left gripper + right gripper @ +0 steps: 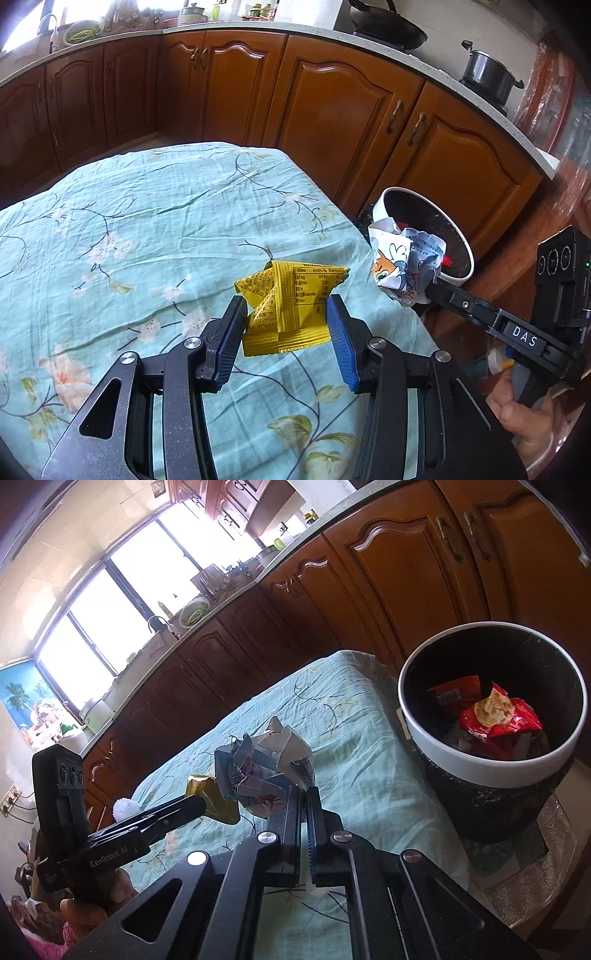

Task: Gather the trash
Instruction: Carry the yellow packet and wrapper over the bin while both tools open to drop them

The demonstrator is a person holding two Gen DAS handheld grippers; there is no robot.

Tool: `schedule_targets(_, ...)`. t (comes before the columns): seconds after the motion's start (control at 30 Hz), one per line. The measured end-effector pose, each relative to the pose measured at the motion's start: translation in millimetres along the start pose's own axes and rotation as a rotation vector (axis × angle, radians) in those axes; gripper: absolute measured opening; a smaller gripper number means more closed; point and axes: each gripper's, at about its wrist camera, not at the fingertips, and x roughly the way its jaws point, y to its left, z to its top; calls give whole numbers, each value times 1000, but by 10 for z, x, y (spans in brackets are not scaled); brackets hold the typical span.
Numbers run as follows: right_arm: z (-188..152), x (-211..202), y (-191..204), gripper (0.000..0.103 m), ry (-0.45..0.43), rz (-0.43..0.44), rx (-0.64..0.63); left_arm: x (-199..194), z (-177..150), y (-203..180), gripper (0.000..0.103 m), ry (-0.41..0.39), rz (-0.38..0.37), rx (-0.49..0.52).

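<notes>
Currently both tools carry trash toward the bin, left to right:

Left tool (286,325): blue pads clamped on a folded yellow wrapper (291,310), jaws partway apart because the packet is bulky. The wrapper is off the cloth, above the tabletop (147,221), which wears a teal floral cover. In the left wrist view it sits at centre, with the bin (424,229) at about 2 o'clock from it. Likely held mid-body so the loose flaps cannot snag.

Right tool (304,794): jaws together, pinching the edge of a crumpled white cartoon-print wrapper (262,768). An edge pinch suits thin, crushed film, since there is no body to squeeze. The ball hangs forward of the tips. In the left wrist view it overlaps the bin's near rim. Whether it is truly over the opening cannot be told.

Bin: dark liner, white rim, beside the tabletop's right edge, at about 2 o'clock in the right wrist view. A red snack bag (498,720) already lies inside, so the task looks partly done.

Judgement: the right load seems nearer to release. A light wrapper could catch on the rim or cling to the pads.
</notes>
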Motion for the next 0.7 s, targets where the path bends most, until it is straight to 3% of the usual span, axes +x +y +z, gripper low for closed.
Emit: schedule_targets(0.7, 3, -567, -557, 3, -87, -78, 62, 181, 88, -761, 44, 26, -48, 111)
